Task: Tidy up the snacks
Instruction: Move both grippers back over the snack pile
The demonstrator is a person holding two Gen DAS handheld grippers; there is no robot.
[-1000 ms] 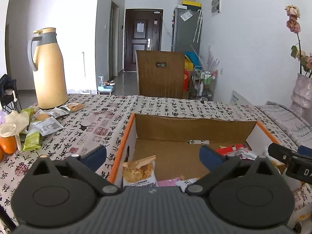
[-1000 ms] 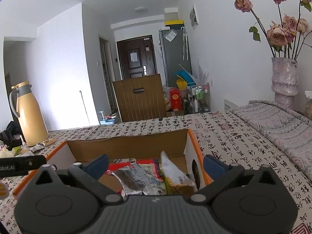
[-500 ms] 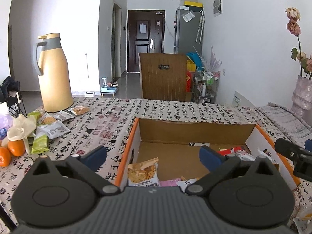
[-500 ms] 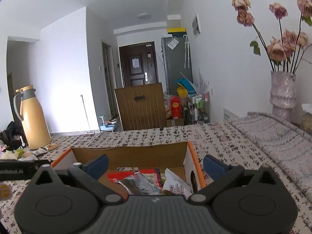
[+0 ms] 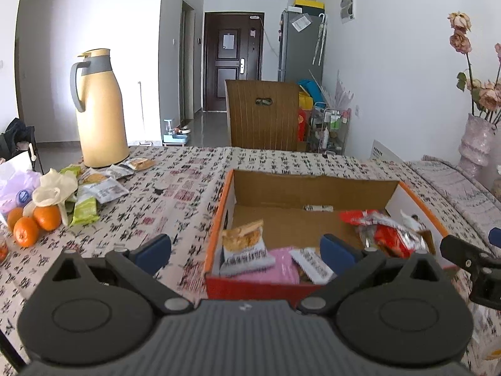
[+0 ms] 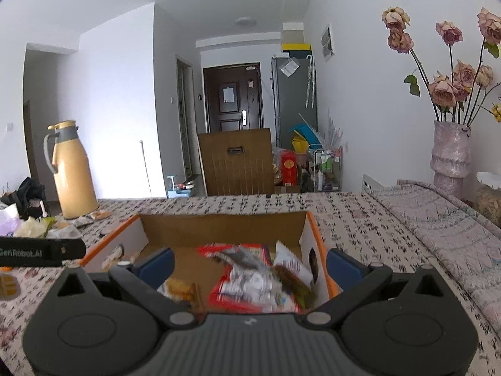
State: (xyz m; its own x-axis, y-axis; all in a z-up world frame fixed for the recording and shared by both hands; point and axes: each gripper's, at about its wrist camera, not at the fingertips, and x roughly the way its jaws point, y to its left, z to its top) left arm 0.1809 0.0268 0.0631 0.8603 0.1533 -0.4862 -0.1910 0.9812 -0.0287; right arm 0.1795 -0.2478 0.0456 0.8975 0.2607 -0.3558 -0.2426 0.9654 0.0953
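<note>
An orange-rimmed cardboard box [image 5: 313, 185] [image 6: 219, 224] sits on the patterned tablecloth. Inside lie a cracker packet [image 5: 242, 244], a pink packet [image 5: 278, 269], and red and silver packets [image 5: 385, 232] [image 6: 247, 279]. More snack packets [image 5: 103, 185] lie loose at the far left near the jug. My left gripper [image 5: 245, 250] hovers open over the box's near left corner, empty. My right gripper [image 6: 249, 261] is open above the box's right half with nothing between its fingers; its finger shows in the left wrist view [image 5: 466, 257].
A tall yellow thermos jug [image 5: 97, 109] stands at the far left. Oranges [image 5: 34, 222] and a plastic bag [image 5: 53, 185] lie at the left edge. A vase of dried roses [image 6: 451, 153] and a folded blanket [image 6: 438, 219] are to the right. A wooden chair back [image 5: 263, 116] is beyond the table.
Both grippers have pulled back and risen from the box, so more of its inside and the table shows. Both stayed open.
</note>
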